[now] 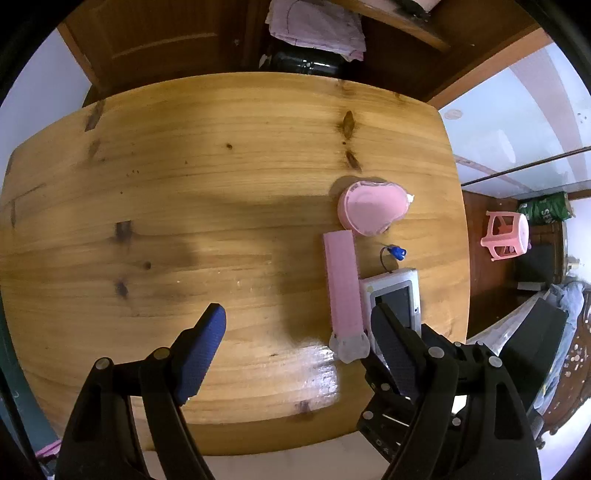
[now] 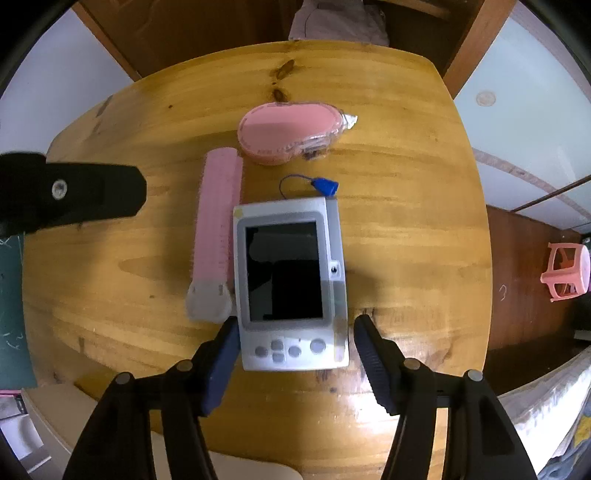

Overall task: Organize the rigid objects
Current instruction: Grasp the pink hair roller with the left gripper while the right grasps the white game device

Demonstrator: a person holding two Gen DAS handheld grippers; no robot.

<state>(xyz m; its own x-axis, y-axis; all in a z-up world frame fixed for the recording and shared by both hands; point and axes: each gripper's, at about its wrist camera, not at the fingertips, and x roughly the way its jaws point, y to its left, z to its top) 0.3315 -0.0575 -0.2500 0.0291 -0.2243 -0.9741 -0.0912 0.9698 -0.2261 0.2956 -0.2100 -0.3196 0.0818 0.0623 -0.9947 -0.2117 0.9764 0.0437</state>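
Observation:
A grey handheld device with a dark screen (image 2: 288, 280) lies flat on the wooden table (image 2: 406, 229). A long pink bar with a clear cap (image 2: 218, 218) lies along its left side. A pink heart-shaped case (image 2: 288, 129) and a small blue tag on a cord (image 2: 325, 184) lie beyond. My right gripper (image 2: 295, 328) is open, its jaws either side of the device's button end. My left gripper (image 1: 299, 314) is open and empty above bare table, left of the pink bar (image 1: 343, 280), the device (image 1: 395, 299) and the case (image 1: 369, 210).
The left gripper's body (image 2: 74, 192) shows at the left of the right wrist view. Folded pale cloth (image 1: 317, 26) lies beyond the table's far edge. A pink plastic stool (image 1: 506, 236) stands on the floor to the right. The table's left half is bare wood.

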